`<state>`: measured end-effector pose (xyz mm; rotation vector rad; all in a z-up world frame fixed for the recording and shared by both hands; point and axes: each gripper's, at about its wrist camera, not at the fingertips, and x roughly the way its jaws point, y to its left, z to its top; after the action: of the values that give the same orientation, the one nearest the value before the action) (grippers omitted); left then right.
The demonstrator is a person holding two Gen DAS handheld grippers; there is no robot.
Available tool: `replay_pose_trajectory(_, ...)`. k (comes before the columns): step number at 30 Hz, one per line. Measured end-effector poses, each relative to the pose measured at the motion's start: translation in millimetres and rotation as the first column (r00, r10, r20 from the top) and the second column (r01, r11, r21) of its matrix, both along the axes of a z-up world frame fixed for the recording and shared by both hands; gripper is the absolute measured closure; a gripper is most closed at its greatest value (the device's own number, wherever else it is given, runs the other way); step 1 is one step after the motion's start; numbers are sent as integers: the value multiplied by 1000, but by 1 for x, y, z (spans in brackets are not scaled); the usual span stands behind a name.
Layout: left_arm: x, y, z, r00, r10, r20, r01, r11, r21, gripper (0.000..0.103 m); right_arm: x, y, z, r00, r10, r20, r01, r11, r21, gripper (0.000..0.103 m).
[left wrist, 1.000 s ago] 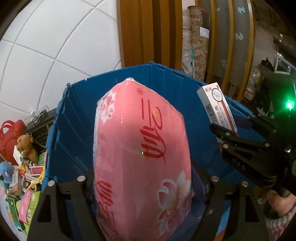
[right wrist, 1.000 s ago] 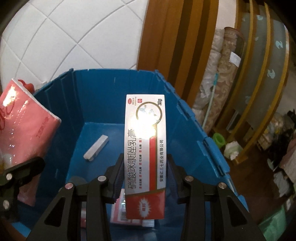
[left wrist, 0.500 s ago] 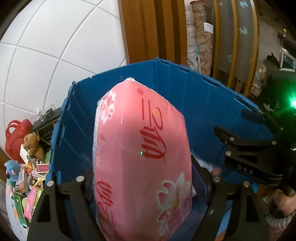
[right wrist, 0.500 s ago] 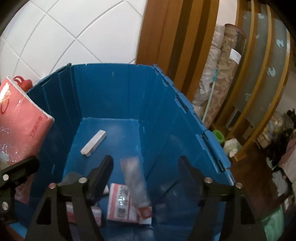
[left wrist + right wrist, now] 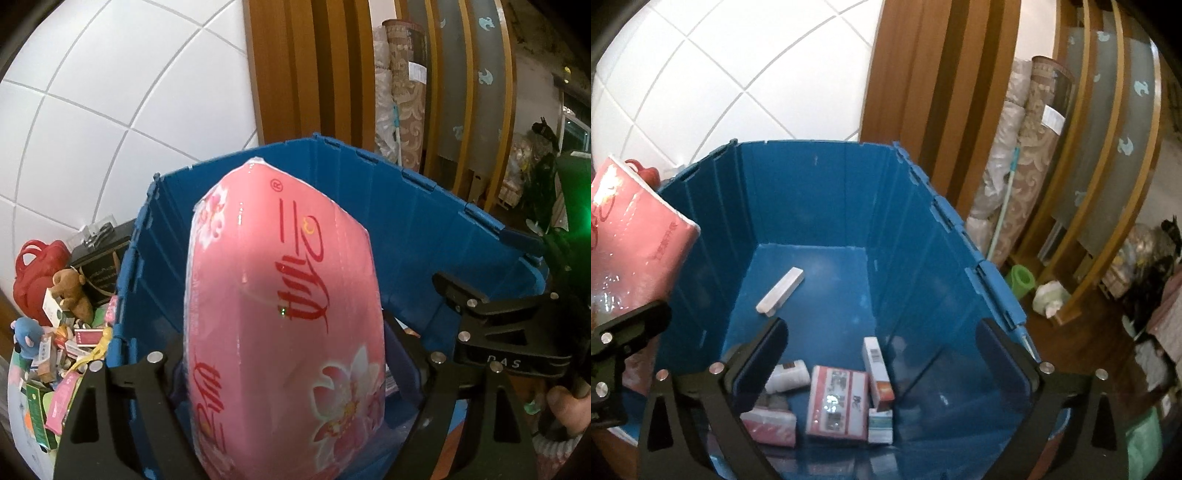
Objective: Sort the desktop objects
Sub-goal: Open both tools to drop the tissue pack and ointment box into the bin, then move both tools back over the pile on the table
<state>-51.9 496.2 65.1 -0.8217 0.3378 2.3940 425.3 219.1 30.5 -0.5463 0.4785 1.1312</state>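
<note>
1. Two grippers are up over the blue crate [image 5: 820, 199], which stands open-topped in front of a white tiled wall [image 5: 110, 92] and brown wooden panels [image 5: 923, 92].
2. My left gripper [image 5: 284, 373] has the pink tissue pack [image 5: 280, 314] between its fingers, with the pack upright over the crate's near left part. Its jaws have just been opening, and I cannot tell whether the pads still press on the wrapper.
3. From the right wrist view the same pack shows at the left edge, just beside the crate's left wall.
4. My right gripper [image 5: 882, 350] stands wide apart with nothing between its fingers; its jaws have just been opening.
5. Below it, on the crate floor, the white-and-red ointment box [image 5: 878, 369] leans tilted against the things beside it.
6. Touching it on the left lies a pink flat box [image 5: 836, 402], and a small white-and-green box [image 5: 881, 424] lies at its foot.
7. Further left lie a white packet [image 5: 786, 376] and a pink packet [image 5: 772, 424], partly hidden by my right gripper's left finger.
8. A white stick-shaped piece [image 5: 780, 291] lies alone further back on the crate floor, well apart from the others.
9. Left of the crate, in the left wrist view, a heap of small boxes [image 5: 59, 354] lies with a brown teddy bear [image 5: 70, 291], a blue plush toy [image 5: 27, 332] and a red bag [image 5: 37, 280].
10. My right gripper's black body shows at the right of the left wrist view, with part of a hand [image 5: 565, 410] below it.
</note>
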Motion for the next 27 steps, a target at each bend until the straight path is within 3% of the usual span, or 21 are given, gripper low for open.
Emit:
replay_pose_trajectory(2, -2, 3, 0, 999, 8, -39, -9, 1000, -13, 9, 0, -2, 2, 1000, 4, -1, -4, 1000, 7, 0)
replay_pose_trajectory(3, -6, 4, -1, 1000, 12, -16, -12, 999, -30, 9, 0, -3, 3, 1000, 6, -1, -6, 1000, 12, 0)
replay_pose_trajectory(5, -8, -1, 1, 1000, -2, 17, 2, 1000, 6, 9, 1, -4, 4, 1000, 7, 0, -7, 1000, 14, 0)
replay_pose_trajectory(8, -5, -4, 8, 1000, 12, -29, -12, 1000, -3, 9, 2, -7, 5, 1000, 11, 1, -11, 1000, 18, 0)
replay_pose_trajectory(18, 10, -24, 18, 999, -7, -53, 10, 999, 46, 9, -9, -14, 15, 999, 52, 3, -52, 997, 49, 0)
replay_pose_trajectory(19, 13, -30, 21, 998, -3, -69, 6, 999, 50, 9, -13, -16, 17, 979, 202, 37, -204, 977, 61, 0)
replay_pose_trajectory(27, 24, -105, 42, 983, 77, -166, -58, 992, 114, 9, -66, -31, 41, 957, 287, 44, -290, 944, 158, 0)
